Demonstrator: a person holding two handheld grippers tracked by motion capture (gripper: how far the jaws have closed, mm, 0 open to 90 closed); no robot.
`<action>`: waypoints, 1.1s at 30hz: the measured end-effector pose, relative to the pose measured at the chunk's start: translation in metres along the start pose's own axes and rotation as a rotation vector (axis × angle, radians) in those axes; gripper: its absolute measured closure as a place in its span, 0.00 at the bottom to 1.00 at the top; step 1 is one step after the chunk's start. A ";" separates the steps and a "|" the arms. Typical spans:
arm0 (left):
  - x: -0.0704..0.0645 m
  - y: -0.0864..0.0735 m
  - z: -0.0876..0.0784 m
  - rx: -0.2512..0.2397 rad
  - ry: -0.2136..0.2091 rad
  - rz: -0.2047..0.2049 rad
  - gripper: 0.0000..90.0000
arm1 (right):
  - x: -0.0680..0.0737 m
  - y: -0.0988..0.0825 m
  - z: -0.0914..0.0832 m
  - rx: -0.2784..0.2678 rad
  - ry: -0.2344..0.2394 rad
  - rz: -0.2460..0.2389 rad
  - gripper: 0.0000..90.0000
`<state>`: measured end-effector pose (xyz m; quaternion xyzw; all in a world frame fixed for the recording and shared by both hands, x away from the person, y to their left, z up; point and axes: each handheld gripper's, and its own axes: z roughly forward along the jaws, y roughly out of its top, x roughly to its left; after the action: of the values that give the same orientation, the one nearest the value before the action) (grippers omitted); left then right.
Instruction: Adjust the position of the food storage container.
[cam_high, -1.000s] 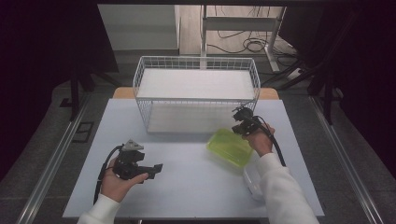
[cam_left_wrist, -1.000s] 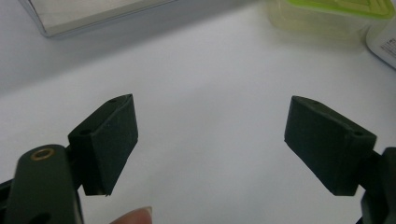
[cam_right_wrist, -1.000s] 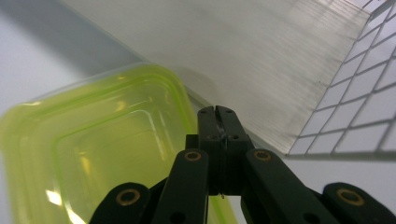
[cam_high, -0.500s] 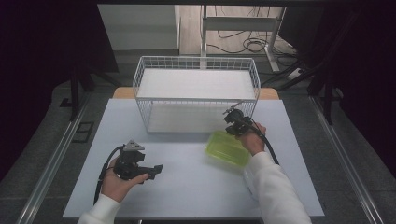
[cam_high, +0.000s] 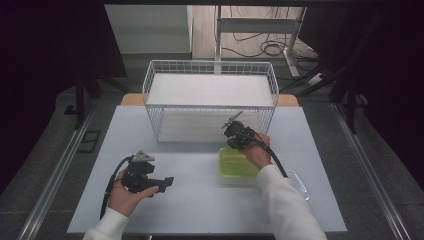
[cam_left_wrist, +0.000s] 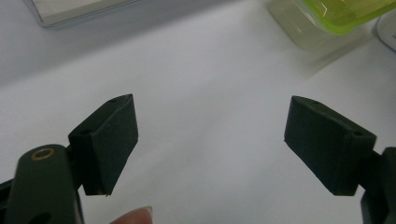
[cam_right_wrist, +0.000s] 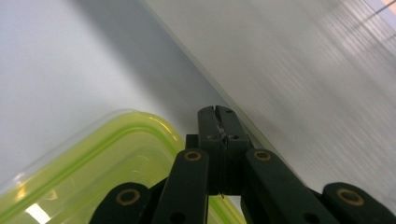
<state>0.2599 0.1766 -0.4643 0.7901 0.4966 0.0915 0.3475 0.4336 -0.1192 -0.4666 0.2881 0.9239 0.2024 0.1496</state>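
A lime-green see-through food container (cam_high: 236, 166) lies on the white table (cam_high: 200, 210), just in front of the wire basket. My right gripper (cam_high: 234, 146) is at the container's far edge, and the person's hand is over the container's right side. In the right gripper view its jaws (cam_right_wrist: 217, 122) are pressed together over the green rim (cam_right_wrist: 116, 154), with a thin sliver pinched between them. My left gripper (cam_high: 168, 182) rests low at the front left and points right. Its jaws (cam_left_wrist: 210, 140) stand wide apart over bare table, and the green container (cam_left_wrist: 345, 14) shows farther off.
A white wire basket (cam_high: 210, 107) with a white floor stands at the back middle of the table. A clear lid-like piece (cam_high: 296, 184) lies right of the container, near the right sleeve. Dark floor and cables lie beyond the table.
My right gripper has moved left and slightly down, bringing the green container with it. The container, tilted before, now lies flatter, nearer the basket's front. The left hand has stayed put.
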 end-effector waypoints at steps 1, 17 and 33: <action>0.000 0.000 0.000 0.000 0.000 -0.001 0.20 | 0.000 0.000 -0.001 -0.004 0.001 -0.002 0.99; 0.001 0.000 0.000 -0.007 0.005 -0.024 0.20 | -0.034 -0.050 -0.067 -0.026 -0.071 0.202 0.99; 0.003 0.002 0.005 0.009 0.005 -0.025 0.20 | -0.044 -0.101 -0.059 0.112 -0.053 0.336 0.99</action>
<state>0.2652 0.1764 -0.4672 0.7851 0.5076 0.0869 0.3440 0.3977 -0.2388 -0.4546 0.4516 0.8683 0.1653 0.1216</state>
